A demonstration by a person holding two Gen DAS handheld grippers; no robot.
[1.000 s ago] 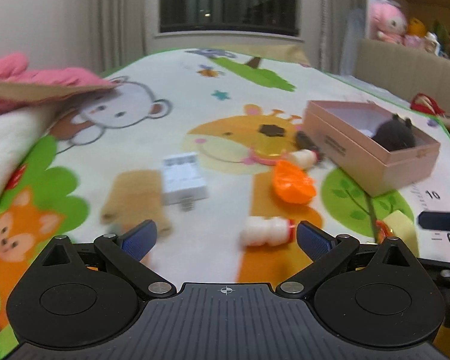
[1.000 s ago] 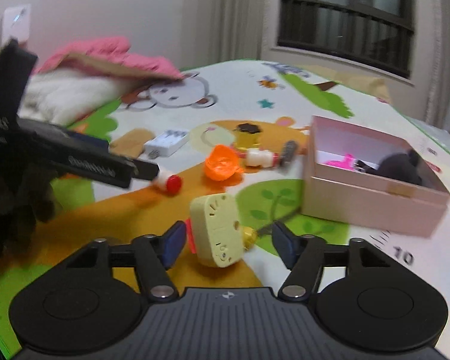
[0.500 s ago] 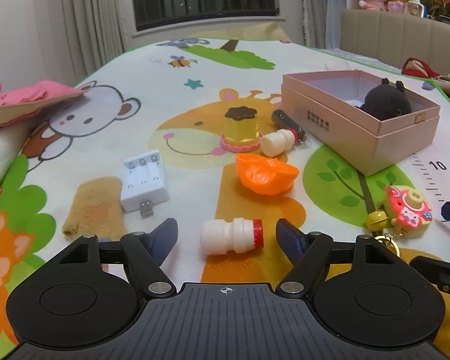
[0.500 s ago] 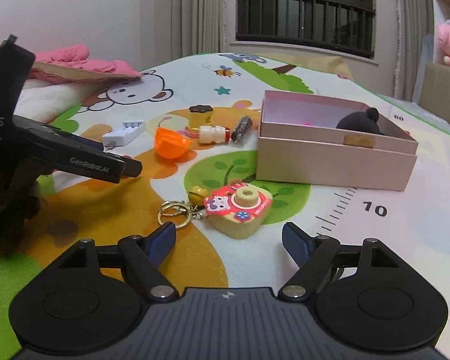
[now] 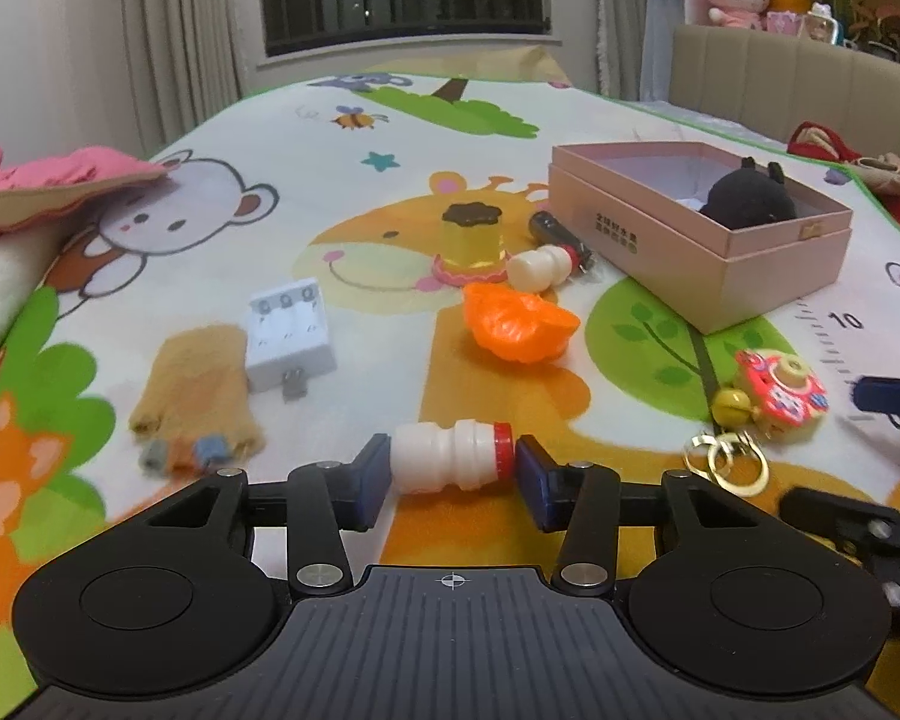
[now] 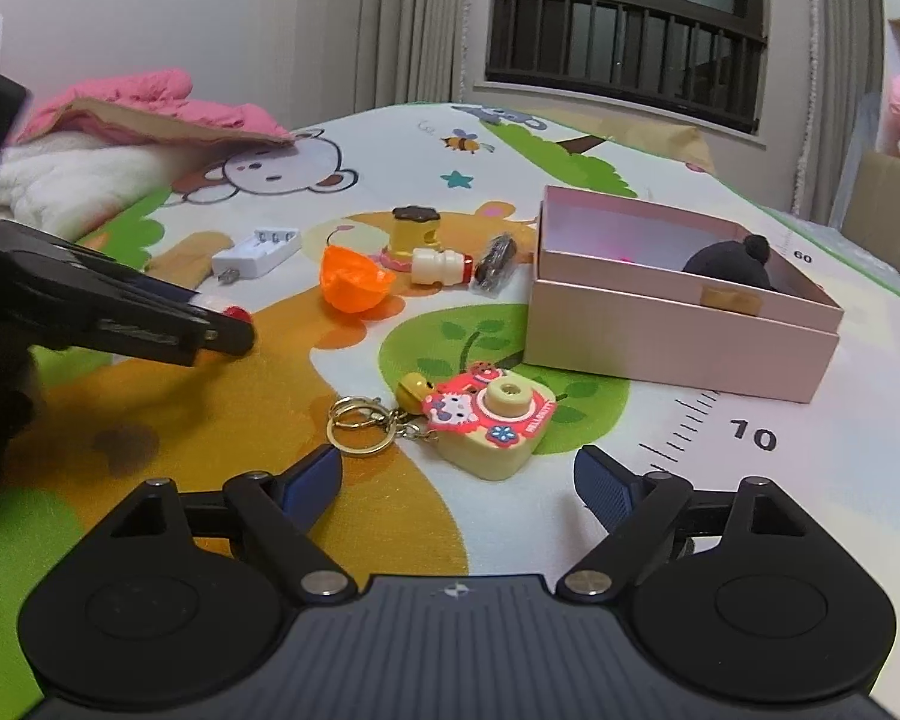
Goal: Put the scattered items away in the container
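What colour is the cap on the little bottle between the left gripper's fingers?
Red cap, clearest in the left wrist view.

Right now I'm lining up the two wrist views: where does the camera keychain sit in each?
Left wrist: camera keychain at the right edge, beside the left tongs.
Right wrist: centre foreground, just ahead of the right tongs.
Shared landmark: the pink box, just beyond the keychain in both views.

Smooth white plastic bottle with glossy red cap (image 5: 453,462), matt pink cardboard box (image 5: 720,252), shiny gold metal key rings (image 6: 360,425), glossy crinkled orange plastic shell (image 5: 519,324)
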